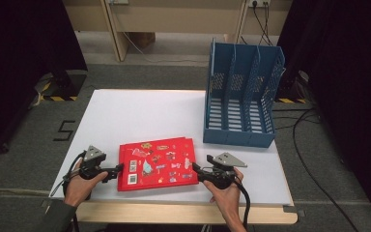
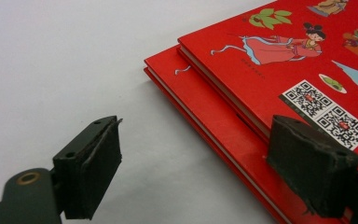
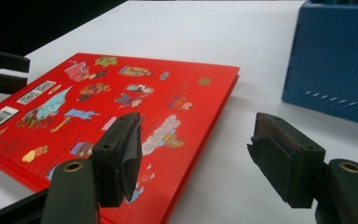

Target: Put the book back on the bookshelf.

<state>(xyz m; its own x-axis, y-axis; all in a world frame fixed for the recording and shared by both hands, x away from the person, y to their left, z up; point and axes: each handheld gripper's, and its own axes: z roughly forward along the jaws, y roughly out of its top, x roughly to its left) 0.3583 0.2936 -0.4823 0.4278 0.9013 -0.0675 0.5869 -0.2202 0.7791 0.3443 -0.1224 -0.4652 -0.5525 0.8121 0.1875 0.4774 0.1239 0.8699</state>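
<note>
Red books (image 1: 156, 163) stacked flat on white desk (image 1: 140, 111), near front edge. Left hand-held gripper (image 1: 118, 168) open, jaws straddling stack's left edge. Right hand-held gripper (image 1: 196, 170) open at right edge, nothing pinched. Blue file rack (image 1: 241, 96) well apart, behind right.

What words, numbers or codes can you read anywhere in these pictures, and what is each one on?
"5": black mark on the grey floor left of the table.
Two QR codes: top red book, no readable words.
Barcode and a white label: same book's cover, print too blurred to read.
Small print under the cover's lady in red: too small to read.
Blue file rack: no text.
</note>
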